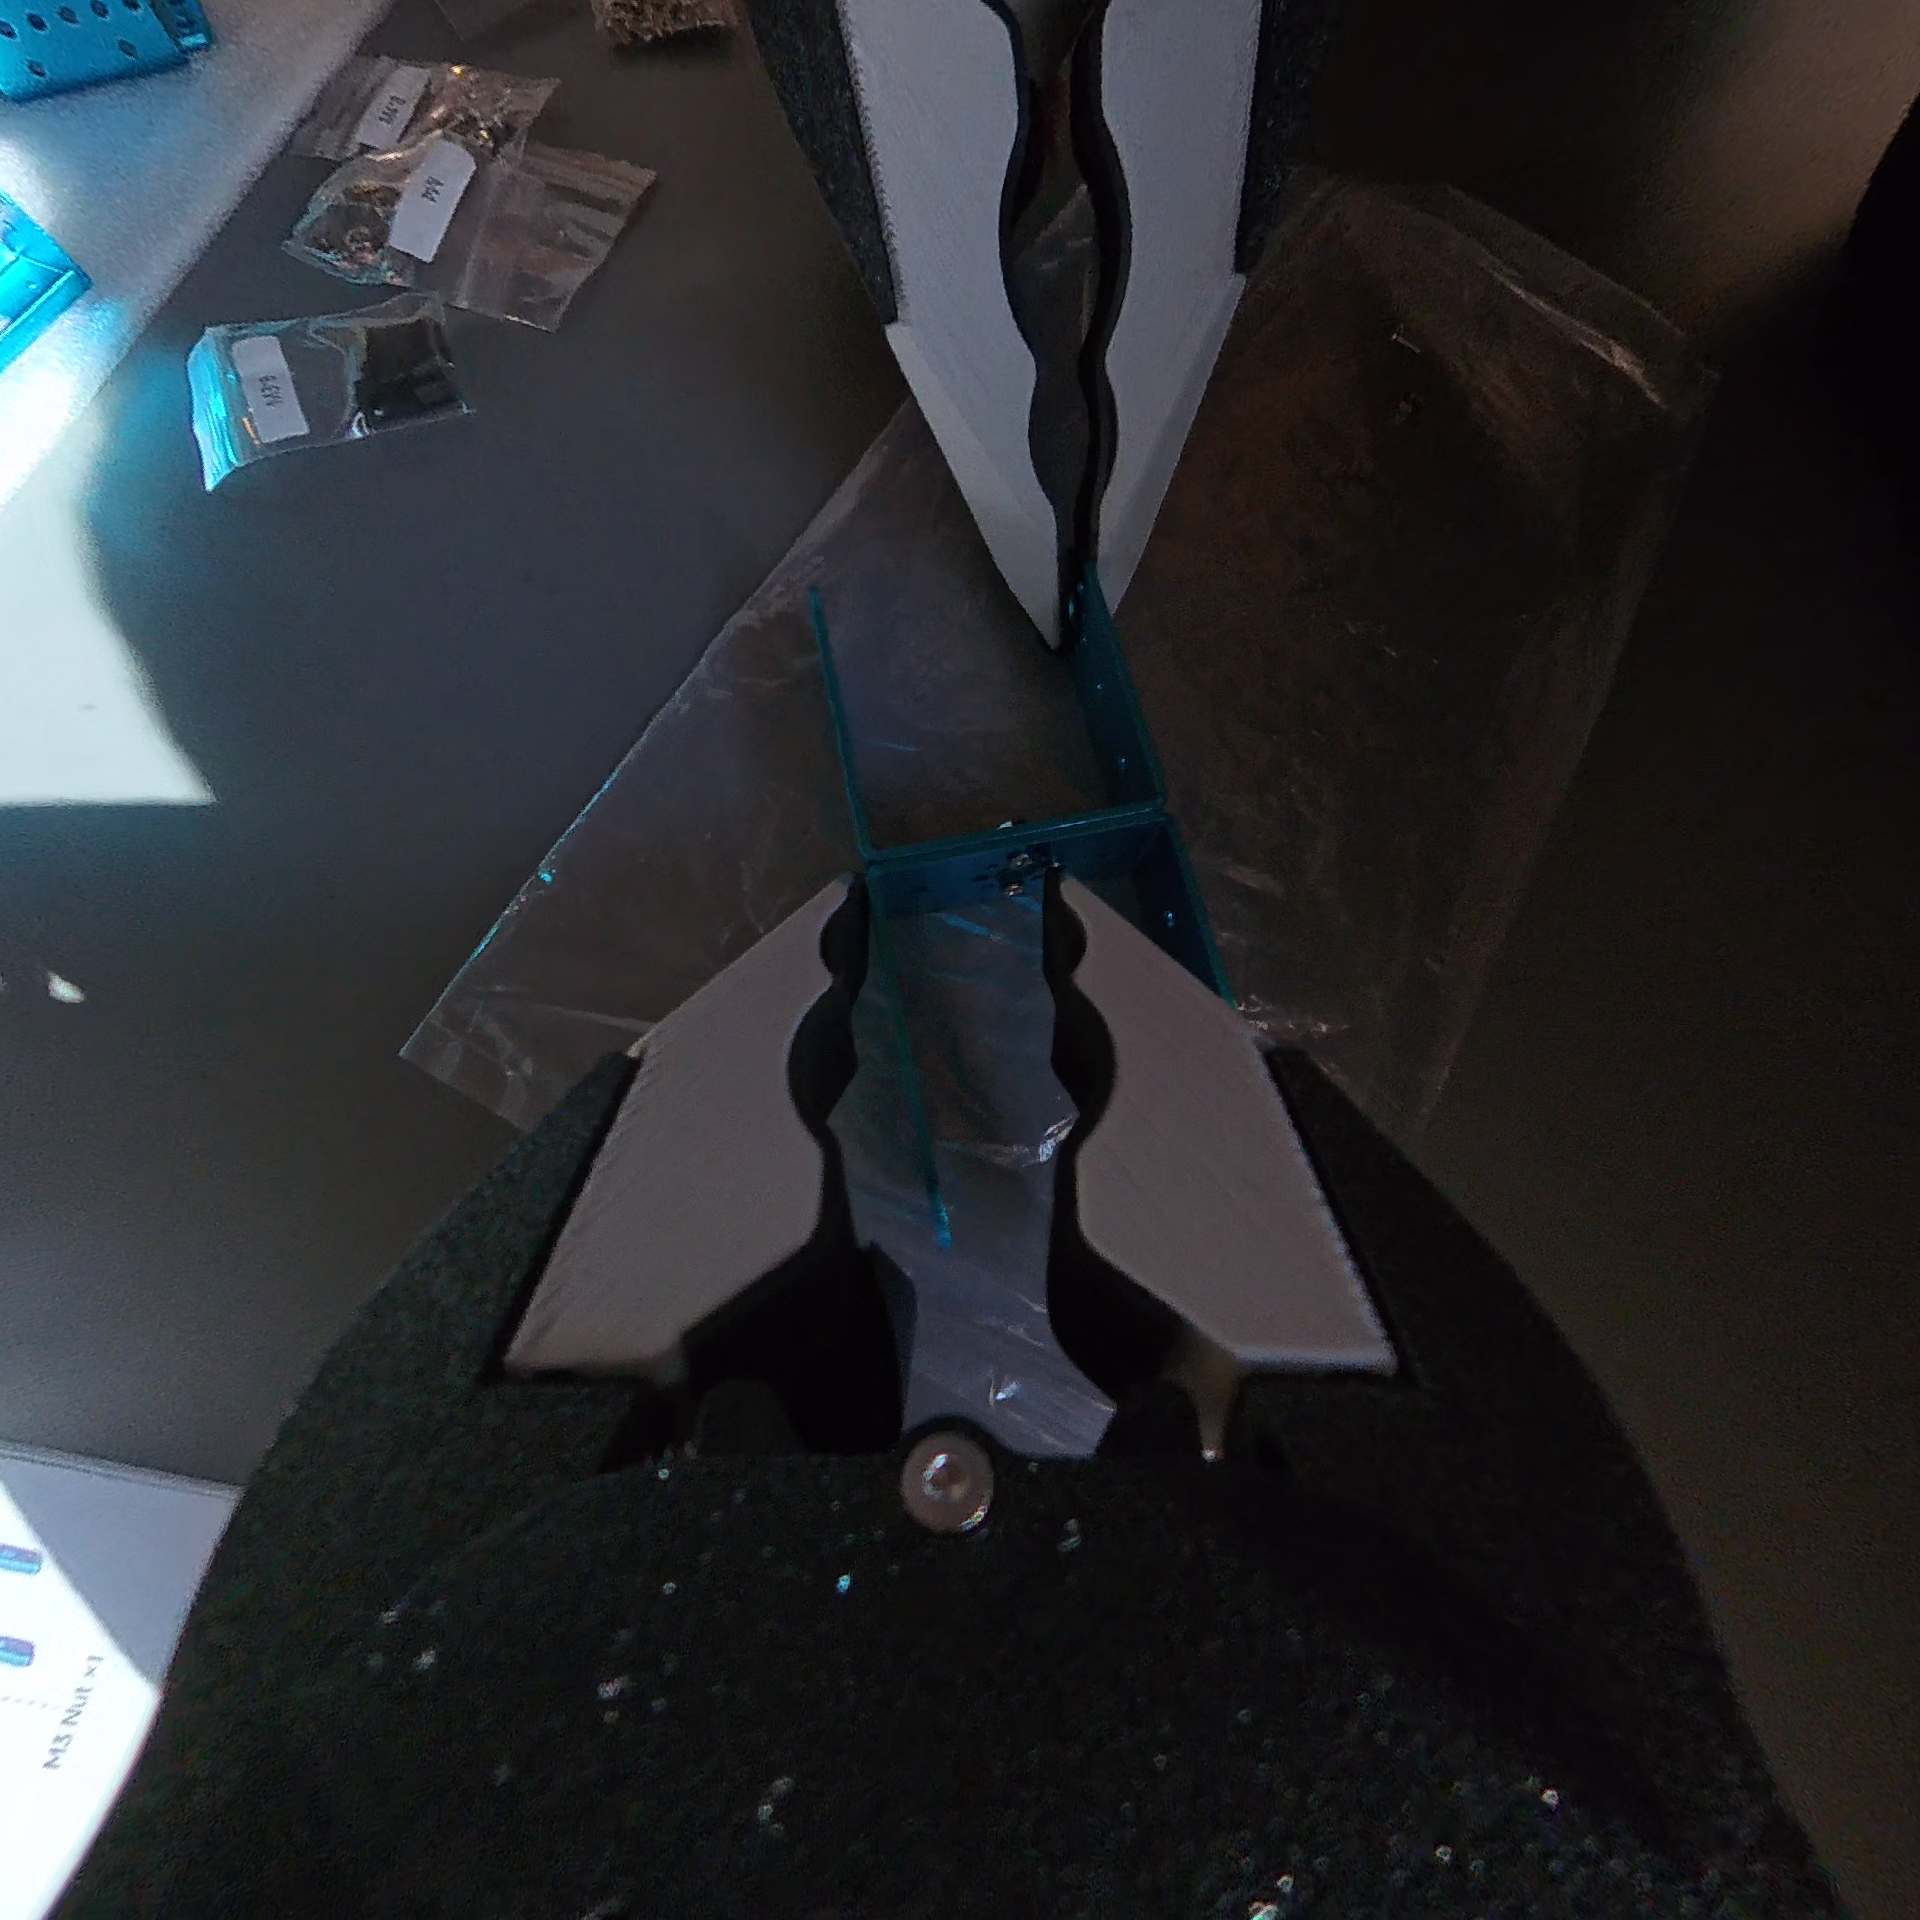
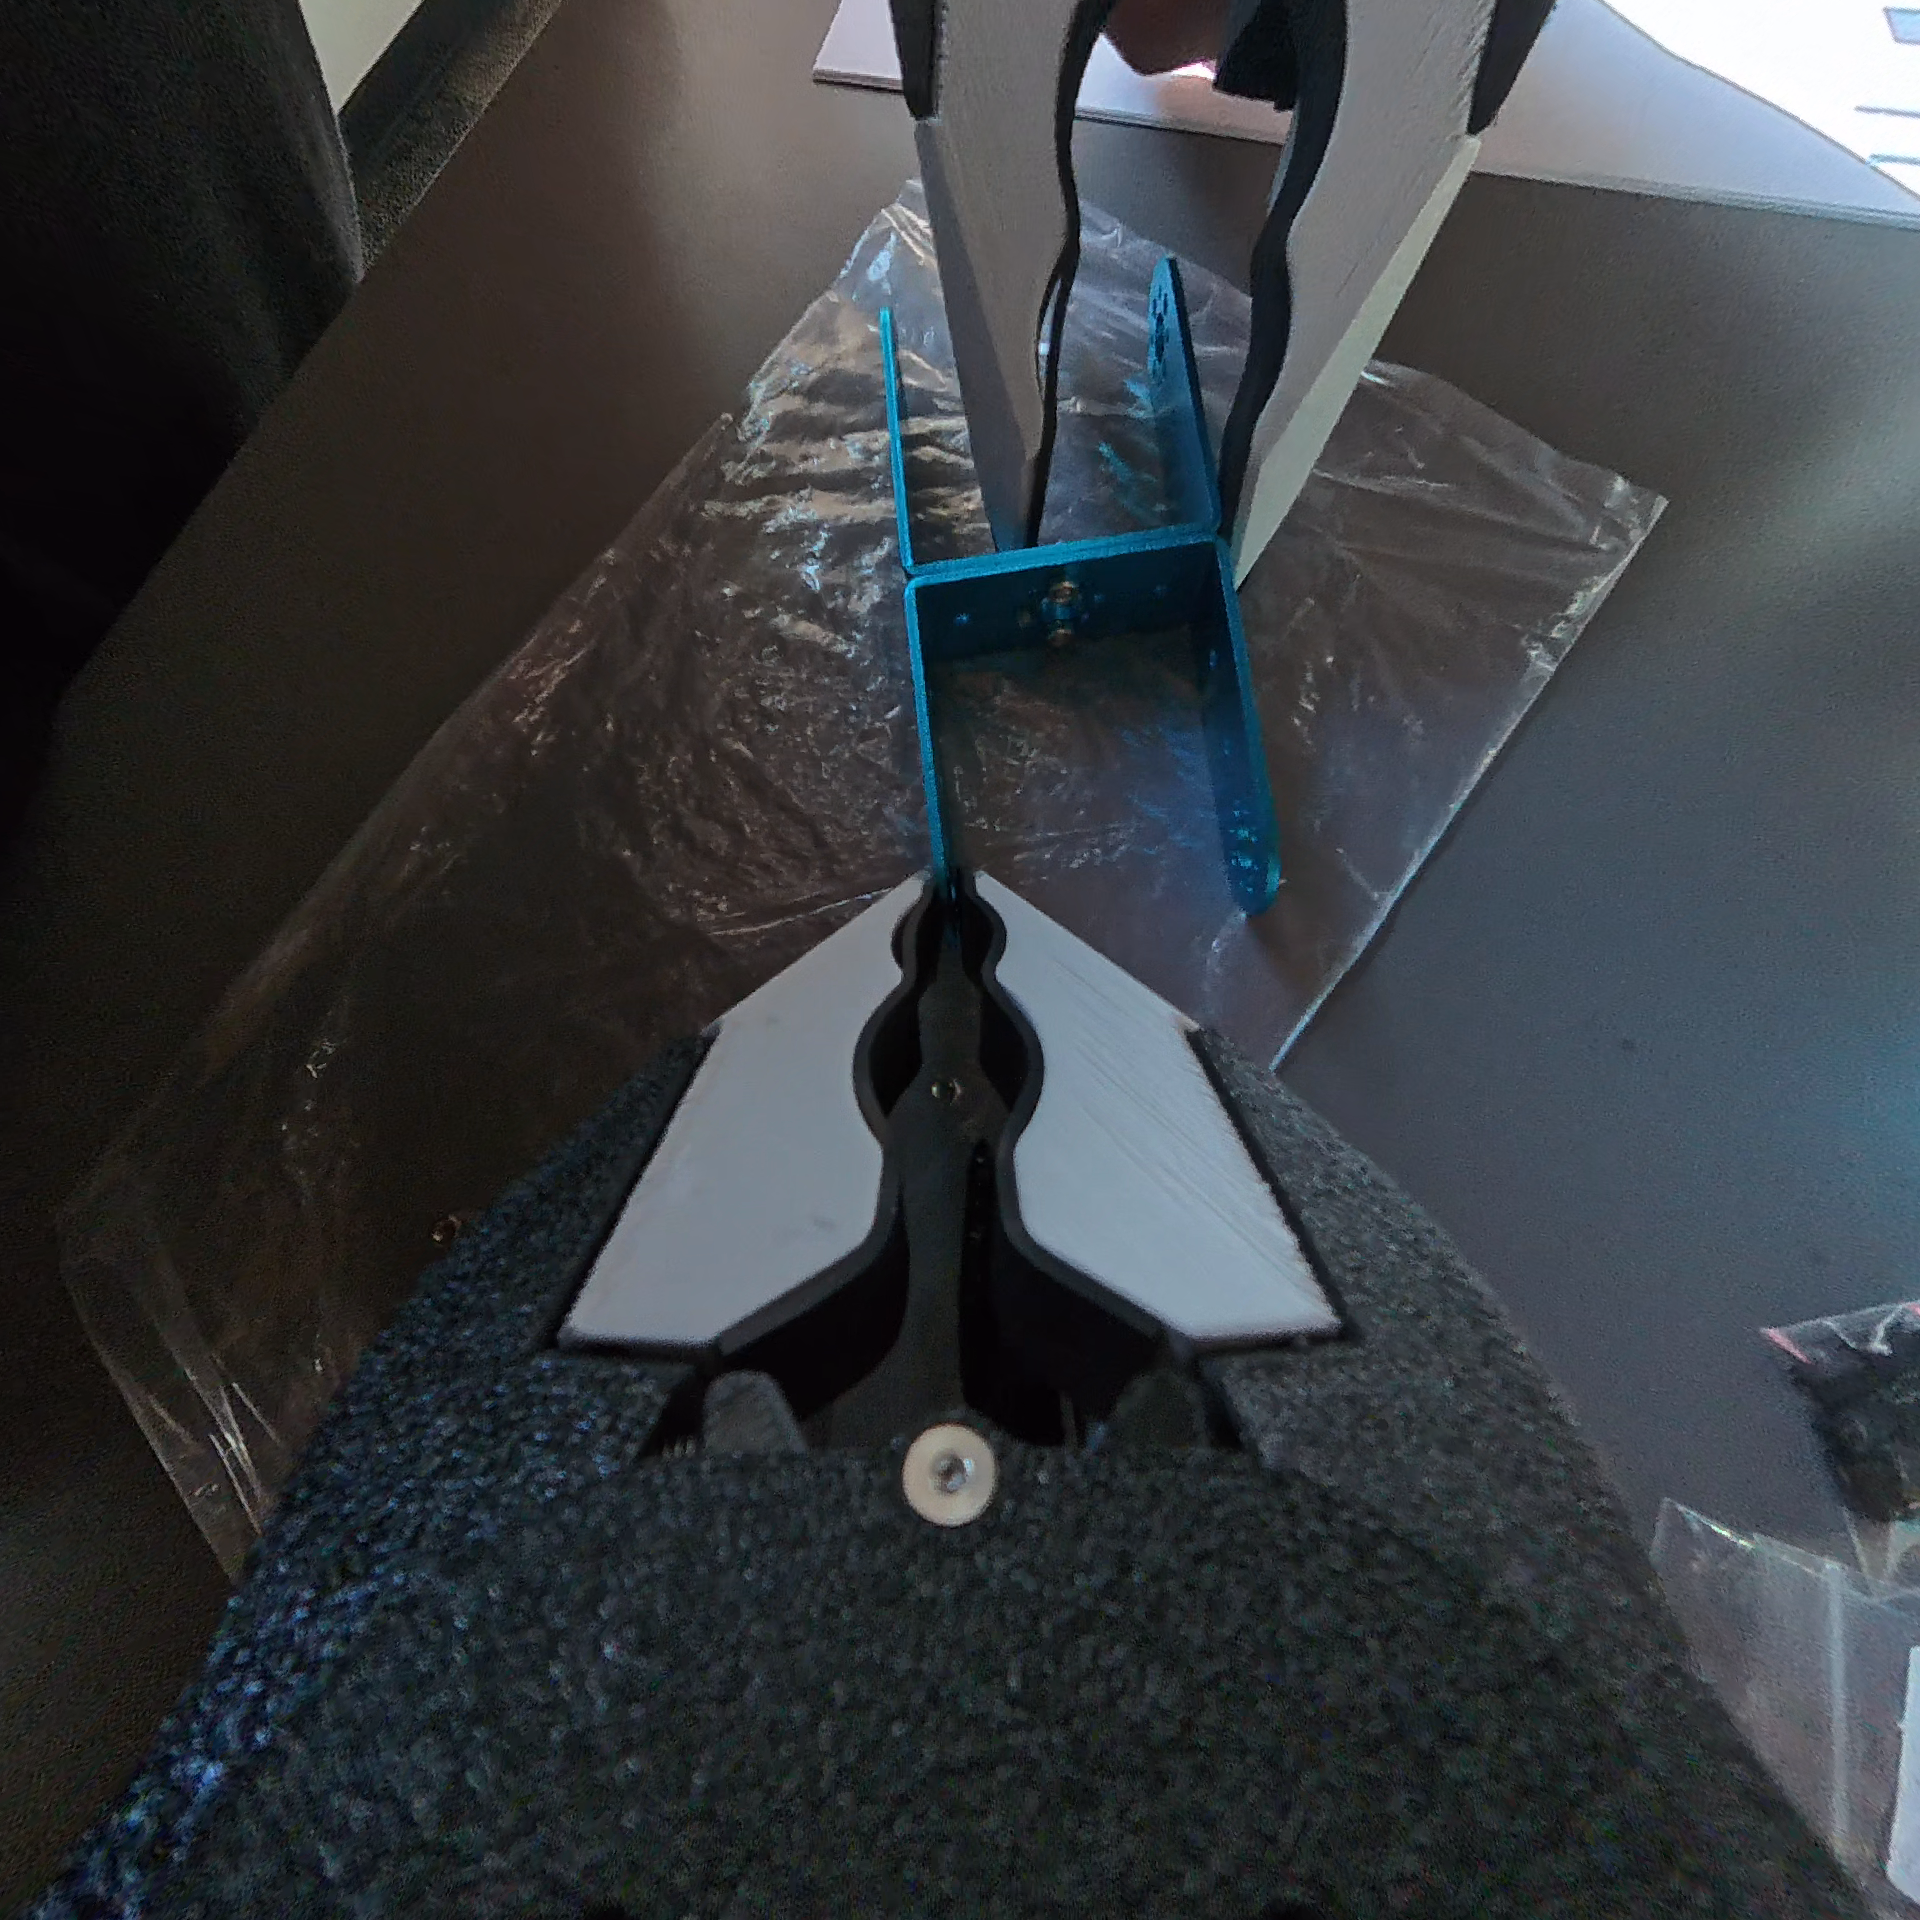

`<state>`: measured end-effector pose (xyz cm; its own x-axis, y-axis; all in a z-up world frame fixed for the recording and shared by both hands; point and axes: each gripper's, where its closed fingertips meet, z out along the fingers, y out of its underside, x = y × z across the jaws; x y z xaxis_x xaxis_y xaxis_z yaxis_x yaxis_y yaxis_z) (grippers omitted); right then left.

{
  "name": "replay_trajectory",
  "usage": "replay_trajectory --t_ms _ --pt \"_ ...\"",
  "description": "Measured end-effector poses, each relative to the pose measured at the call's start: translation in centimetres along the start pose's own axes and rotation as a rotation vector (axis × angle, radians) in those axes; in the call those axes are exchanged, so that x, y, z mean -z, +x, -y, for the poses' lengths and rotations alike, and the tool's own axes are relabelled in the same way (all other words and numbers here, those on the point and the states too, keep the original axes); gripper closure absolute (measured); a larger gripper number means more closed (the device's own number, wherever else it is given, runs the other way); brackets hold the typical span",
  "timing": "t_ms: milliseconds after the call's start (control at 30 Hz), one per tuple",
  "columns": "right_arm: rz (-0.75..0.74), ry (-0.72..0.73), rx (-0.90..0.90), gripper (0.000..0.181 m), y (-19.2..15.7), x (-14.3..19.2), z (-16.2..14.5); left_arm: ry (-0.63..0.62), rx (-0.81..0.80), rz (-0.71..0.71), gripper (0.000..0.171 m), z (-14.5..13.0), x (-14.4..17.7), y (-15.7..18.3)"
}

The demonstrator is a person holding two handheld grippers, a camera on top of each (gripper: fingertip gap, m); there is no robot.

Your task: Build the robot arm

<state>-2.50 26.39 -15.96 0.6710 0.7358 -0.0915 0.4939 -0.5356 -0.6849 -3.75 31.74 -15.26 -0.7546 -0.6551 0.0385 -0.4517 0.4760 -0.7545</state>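
A blue metal bracket assembly [image 1: 1122, 727], two U-shaped pieces joined back to back with small screws, stands on a clear plastic bag [image 1: 727, 831] on the dark table. My left gripper [image 1: 954, 883] is open; its fingers straddle one thin side plate without pinching it. My right gripper [image 1: 1065, 634] comes in from the far side, shut on the tip of an opposite side plate. In the right wrist view the right gripper [image 2: 951, 883] clamps the near plate's edge. The bracket [image 2: 1060, 613] stands beyond it, with the left gripper [image 2: 1127, 556] spread around the far right plate.
Small labelled bags of hardware [image 1: 416, 208] lie at the far left, near more blue parts [image 1: 62, 52] and white sheets [image 1: 62, 623]. A printed sheet [image 1: 62, 1662] lies near left. More small bags [image 2: 1849, 1403] lie on the right. A dark chair [image 2: 156, 208] stands beside the table. Across from one pair of fingers to the other is roughly 6 centimeters.
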Motion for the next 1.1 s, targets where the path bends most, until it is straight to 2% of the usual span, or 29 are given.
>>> replay_trajectory --t_ms 167,400,467,600,700,800,900,1000,1100 --pt "-0.055 -0.014 -0.009 0.176 1.2 0.5 -0.2 -0.030 0.056 0.082 0.144 -0.3 0.2 0.0" --pt "-0.172 -0.018 -0.028 0.166 3.8 0.3 0.2 -0.059 0.182 0.171 0.142 -0.9 0.9 3.3" --pt "-0.171 -0.003 -0.044 0.166 4.1 0.1 0.6 -0.058 0.219 0.242 0.141 -1.0 1.0 3.7" --pt "-0.175 0.041 -0.090 0.159 4.0 1.2 1.5 0.019 0.383 0.288 0.142 -0.2 0.8 4.6" --pt "-0.134 0.091 -0.174 0.143 2.4 2.4 2.6 0.047 0.451 0.390 0.140 -0.4 1.6 4.1" --pt "-0.093 0.080 -0.226 0.135 0.0 2.2 2.7 0.100 0.392 0.466 0.137 0.4 2.8 4.0" --pt "-0.212 0.049 -0.184 0.139 -0.4 2.4 1.6 0.140 0.247 0.451 0.138 2.3 3.0 4.6" --pt "-0.269 0.131 -0.252 0.147 -1.1 4.0 1.5 0.060 0.115 0.402 0.142 3.0 2.0 4.8" --pt "-0.334 0.268 -0.331 0.148 -1.7 6.1 1.3 -0.078 0.068 0.338 0.145 2.6 0.6 4.4"
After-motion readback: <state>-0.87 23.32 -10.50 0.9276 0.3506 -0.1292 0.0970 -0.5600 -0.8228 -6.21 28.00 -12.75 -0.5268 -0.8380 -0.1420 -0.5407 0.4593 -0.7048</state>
